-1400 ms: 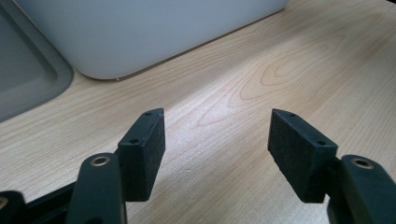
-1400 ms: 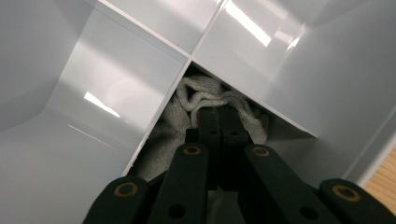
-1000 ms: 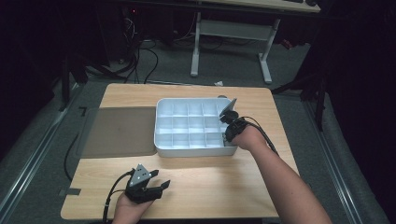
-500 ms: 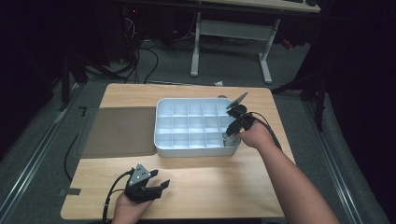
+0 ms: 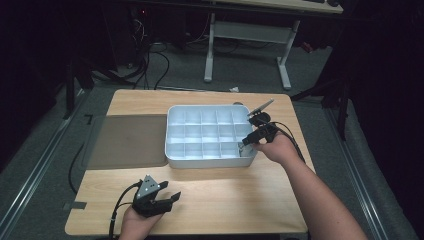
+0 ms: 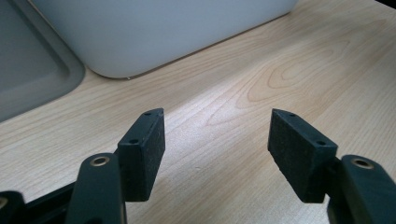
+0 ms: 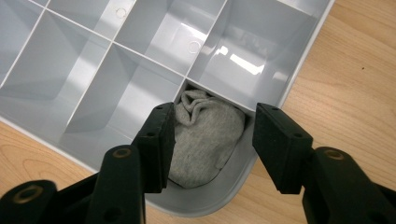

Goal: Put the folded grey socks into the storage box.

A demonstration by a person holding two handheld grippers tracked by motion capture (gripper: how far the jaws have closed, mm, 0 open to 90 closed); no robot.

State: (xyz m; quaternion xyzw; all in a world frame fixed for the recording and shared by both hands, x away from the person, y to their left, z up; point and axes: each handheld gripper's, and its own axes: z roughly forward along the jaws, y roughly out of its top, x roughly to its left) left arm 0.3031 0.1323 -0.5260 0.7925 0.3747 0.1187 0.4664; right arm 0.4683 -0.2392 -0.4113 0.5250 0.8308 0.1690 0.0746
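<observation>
One grey sock (image 7: 205,135) lay bunched in the tray's (image 7: 299,70) corner compartment; the right gripper (image 7: 212,135), jaws just spread, straddled it and risked snagging it on withdrawal.

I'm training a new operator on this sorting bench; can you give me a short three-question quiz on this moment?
1. True or false: the grey rolled fabric bundle lies in a corner compartment of the white plastic divided tray.
2. Is the right gripper open or shut?
3. What lies under the left gripper: A) light wooden table, B) dark grey flat mat?

Key: 1 true; 2 open, its jaws have just been opening, bundle loose between them; 3 A.
</observation>
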